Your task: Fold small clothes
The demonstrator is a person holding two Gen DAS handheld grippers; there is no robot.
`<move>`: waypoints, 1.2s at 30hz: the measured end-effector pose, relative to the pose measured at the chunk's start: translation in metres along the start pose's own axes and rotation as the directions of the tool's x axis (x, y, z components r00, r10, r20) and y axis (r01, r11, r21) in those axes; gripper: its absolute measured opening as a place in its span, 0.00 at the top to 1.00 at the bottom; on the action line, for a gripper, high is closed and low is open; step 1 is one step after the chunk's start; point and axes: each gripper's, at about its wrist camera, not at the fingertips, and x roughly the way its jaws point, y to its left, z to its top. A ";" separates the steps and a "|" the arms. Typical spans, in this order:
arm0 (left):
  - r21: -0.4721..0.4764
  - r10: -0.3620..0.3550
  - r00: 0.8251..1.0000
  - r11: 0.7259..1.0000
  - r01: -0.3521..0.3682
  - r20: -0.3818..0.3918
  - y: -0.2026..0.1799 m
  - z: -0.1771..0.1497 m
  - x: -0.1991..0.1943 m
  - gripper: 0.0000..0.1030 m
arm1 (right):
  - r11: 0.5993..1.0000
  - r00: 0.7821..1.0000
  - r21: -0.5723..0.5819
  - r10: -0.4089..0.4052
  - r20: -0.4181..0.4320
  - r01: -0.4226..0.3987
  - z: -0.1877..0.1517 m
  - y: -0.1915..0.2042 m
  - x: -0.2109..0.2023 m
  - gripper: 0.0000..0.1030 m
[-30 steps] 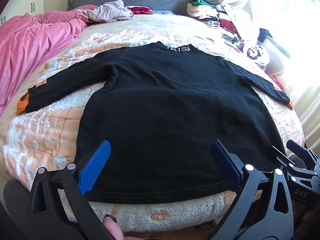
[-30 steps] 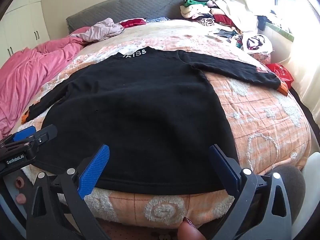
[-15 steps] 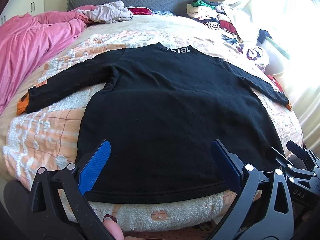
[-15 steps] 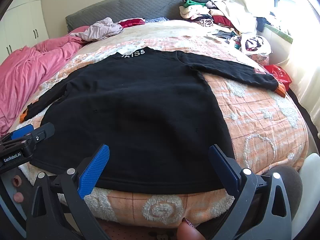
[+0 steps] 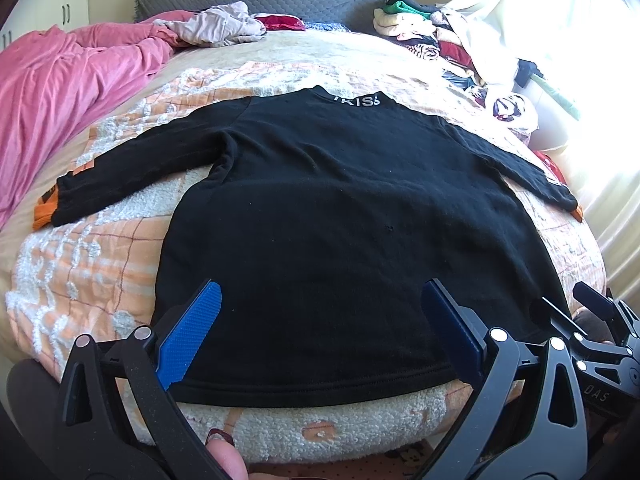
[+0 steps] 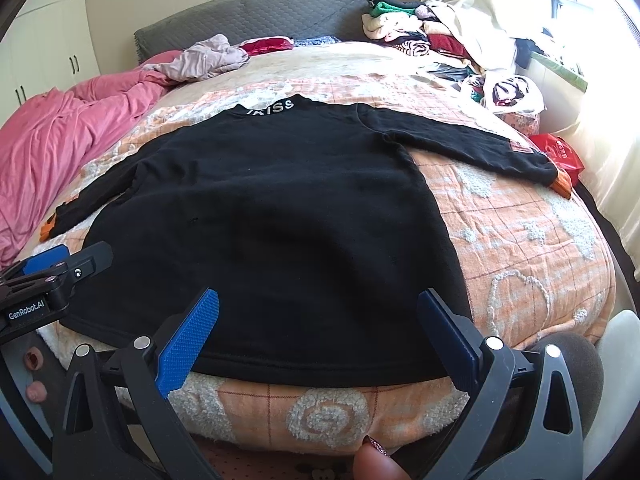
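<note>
On a bed's orange-checked blanket (image 5: pixel 92 256), a black sweater (image 5: pixel 340 220) lay flat — hem nearest both grippers, collar lettering "KISS" at the far end. The left gripper (image 5: pixel 320 332) and right gripper (image 6: pixel 316 332) hovered spread wide and empty over the hem, the left one's body marked "GenRobot.AI".

Both tools have drawn back slightly from the black sweater (image 5: pixel 340 216) toward the bed's (image 5: pixel 100 264) foot edge.

Home bedroom, bed (image 5: pixel 100 264), probably wardrobe (image 6: pixel 48 40)
</note>
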 end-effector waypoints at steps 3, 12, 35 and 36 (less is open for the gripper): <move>-0.001 0.000 1.000 1.000 0.000 0.001 0.000 0.000 0.000 0.09 | 1.000 1.000 0.002 -0.001 0.000 0.001 0.000 0.000 0.000 0.04; -0.001 0.000 1.000 1.000 0.000 0.000 0.000 0.000 0.000 0.09 | 1.000 1.000 0.000 -0.003 0.000 0.003 0.000 0.002 -0.001 0.04; -0.003 -0.001 1.000 1.000 0.001 -0.002 0.000 0.002 -0.001 0.09 | 1.000 1.000 0.001 0.002 -0.004 -0.002 -0.001 0.004 0.000 0.04; -0.002 -0.004 1.000 1.000 0.004 -0.001 0.000 0.002 -0.001 0.09 | 1.000 1.000 0.002 0.003 -0.005 -0.003 -0.001 0.004 0.001 0.04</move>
